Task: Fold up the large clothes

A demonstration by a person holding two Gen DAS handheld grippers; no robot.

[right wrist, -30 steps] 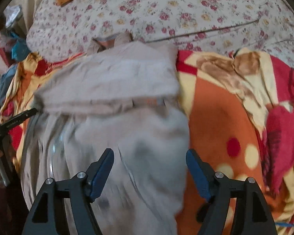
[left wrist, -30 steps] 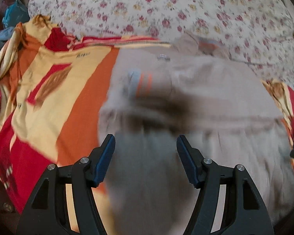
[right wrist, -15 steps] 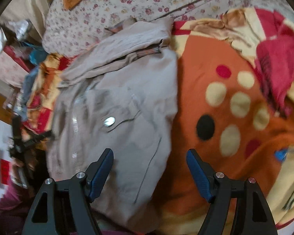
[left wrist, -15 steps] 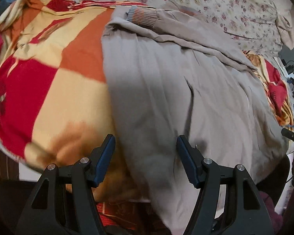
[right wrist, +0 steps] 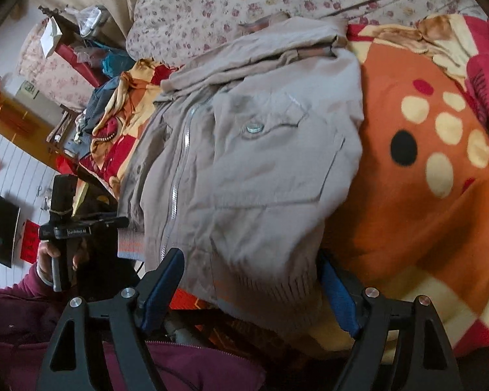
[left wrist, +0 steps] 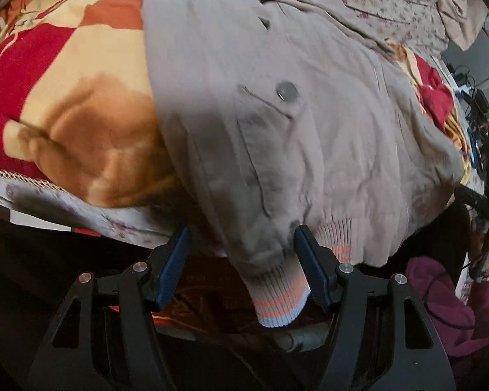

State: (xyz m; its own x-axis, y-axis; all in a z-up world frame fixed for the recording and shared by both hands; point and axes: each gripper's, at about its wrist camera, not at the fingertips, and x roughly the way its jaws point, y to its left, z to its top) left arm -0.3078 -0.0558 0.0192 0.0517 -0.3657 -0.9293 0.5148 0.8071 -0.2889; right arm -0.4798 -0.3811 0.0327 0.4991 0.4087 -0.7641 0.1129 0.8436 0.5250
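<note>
A large beige zip jacket [left wrist: 309, 123] lies spread on a bed, sleeves folded across its top; it also shows in the right wrist view [right wrist: 260, 163]. Its ribbed hem with orange stripes [left wrist: 280, 299] hangs over the bed's near edge. My left gripper [left wrist: 241, 257] is open, its jaws on either side of the hem's left corner. My right gripper [right wrist: 251, 280] is open, its jaws on either side of the hem's right corner [right wrist: 270, 290]. In the right wrist view the left gripper [right wrist: 78, 224] appears at the left, held by a hand.
An orange, red and cream blanket [right wrist: 423, 169] covers the bed under the jacket, also seen in the left wrist view [left wrist: 65, 75]. A floral quilt [right wrist: 244, 3] lies behind. Clutter and clothes [right wrist: 94, 104] pile up at the far left. A maroon sleeve [left wrist: 440, 303] shows.
Both grippers have pulled back from over the jacket's body to the bed's near edge and now sit at the two corners of the hem. Both remain open.
</note>
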